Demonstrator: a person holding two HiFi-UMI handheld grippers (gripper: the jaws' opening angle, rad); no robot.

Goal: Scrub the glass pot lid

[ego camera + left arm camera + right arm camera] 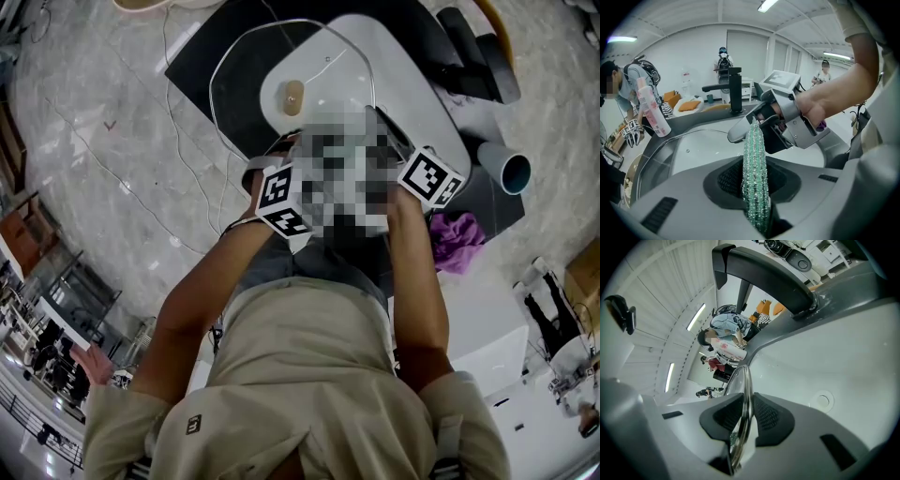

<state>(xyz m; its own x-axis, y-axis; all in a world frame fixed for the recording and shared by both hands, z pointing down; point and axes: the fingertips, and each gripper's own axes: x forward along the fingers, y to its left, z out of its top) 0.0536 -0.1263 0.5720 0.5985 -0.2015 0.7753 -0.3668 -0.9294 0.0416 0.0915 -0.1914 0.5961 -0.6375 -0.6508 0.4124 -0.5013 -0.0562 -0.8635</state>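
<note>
Glass lid (pixel 746 379) stands edge-on at centre frame, its rim pinched in your right gripper (pixel 746 404); your left gripper (pixel 755 177) clamps a green scrubber (pixel 753 140).

Bright, even indoor light; the white ceiling lamps (pixel 767 4) above the black faucet (pixel 733 89) are nearly blown out; the pale basin (pixel 843 357) below the faucet carries only soft shadows; the green scrubber (pixel 754 173) in front of the faucet sparkles with tiny glints; the glass lid (pixel 743 394) gleams along its rim below the faucet; both gripper views bulge, with black corners; the head view is dimmer, its edges curved.
</note>
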